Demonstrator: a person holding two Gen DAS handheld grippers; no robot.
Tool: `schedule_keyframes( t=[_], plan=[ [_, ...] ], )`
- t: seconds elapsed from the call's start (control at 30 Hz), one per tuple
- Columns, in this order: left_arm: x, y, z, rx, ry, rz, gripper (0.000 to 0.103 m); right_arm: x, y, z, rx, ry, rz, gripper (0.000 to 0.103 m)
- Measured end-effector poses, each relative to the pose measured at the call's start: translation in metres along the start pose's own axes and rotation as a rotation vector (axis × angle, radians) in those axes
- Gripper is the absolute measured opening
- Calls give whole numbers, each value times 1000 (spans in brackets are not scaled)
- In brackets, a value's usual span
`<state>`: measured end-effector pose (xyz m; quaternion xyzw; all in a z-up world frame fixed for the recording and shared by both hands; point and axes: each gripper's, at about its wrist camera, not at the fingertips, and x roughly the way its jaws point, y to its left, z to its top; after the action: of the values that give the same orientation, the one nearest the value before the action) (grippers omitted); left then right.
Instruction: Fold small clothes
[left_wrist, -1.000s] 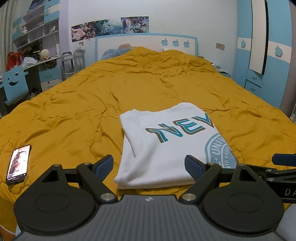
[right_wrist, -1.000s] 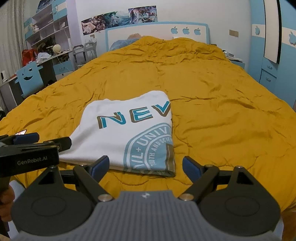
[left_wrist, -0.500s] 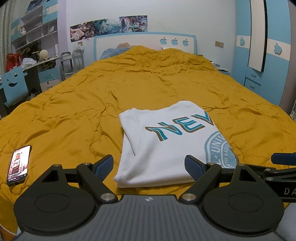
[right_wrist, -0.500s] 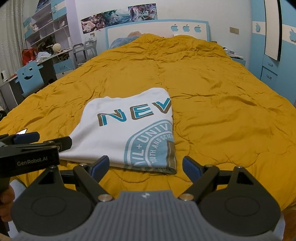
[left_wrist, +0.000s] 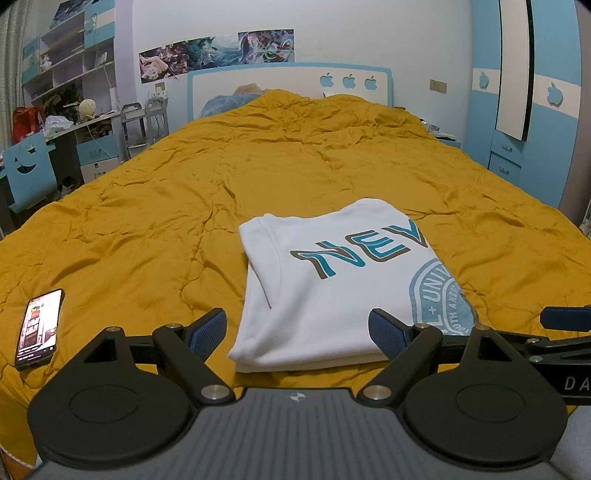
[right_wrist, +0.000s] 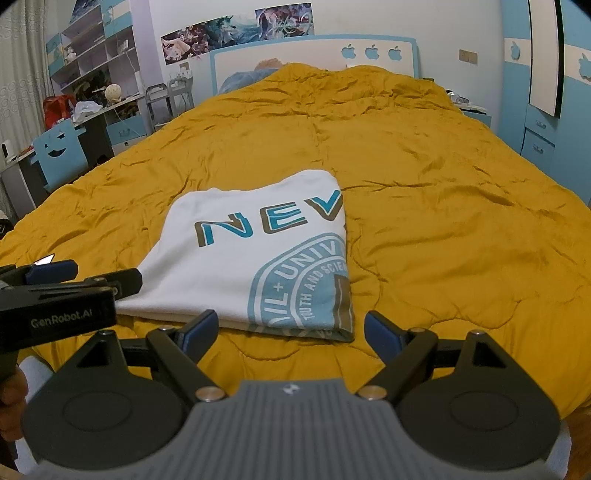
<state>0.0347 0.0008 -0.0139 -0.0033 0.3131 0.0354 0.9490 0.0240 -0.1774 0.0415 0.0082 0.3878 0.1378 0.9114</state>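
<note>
Now, from left to right: a phone (left_wrist: 38, 328) lies on the yellow quilt (left_wrist: 147, 221); our left gripper (left_wrist: 297, 330) hangs spread and empty, facing the folded white shirt's (left_wrist: 332, 288) near edge; our right gripper (right_wrist: 291, 328), likewise released, hangs just short of it. Snagging only the top layer would probably undo the fold.

folded white t-shirt (right_wrist: 258, 258) on mustard bedspread (right_wrist: 443, 221)

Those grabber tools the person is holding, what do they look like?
Each is black plastic with two round discs and a ribbed grey body. The left gripper and right gripper have jaws lined with blue ribbed padding. White lettering on the left one's side reads GenRobot.AI.
</note>
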Motion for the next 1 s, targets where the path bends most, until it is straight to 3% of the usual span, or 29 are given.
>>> schedule_keyframes(
  t=[1.0],
  plan=[
    [1, 4, 1, 11, 6, -4, 101, 10, -5, -1, 4, 33, 18, 82]
  ],
)
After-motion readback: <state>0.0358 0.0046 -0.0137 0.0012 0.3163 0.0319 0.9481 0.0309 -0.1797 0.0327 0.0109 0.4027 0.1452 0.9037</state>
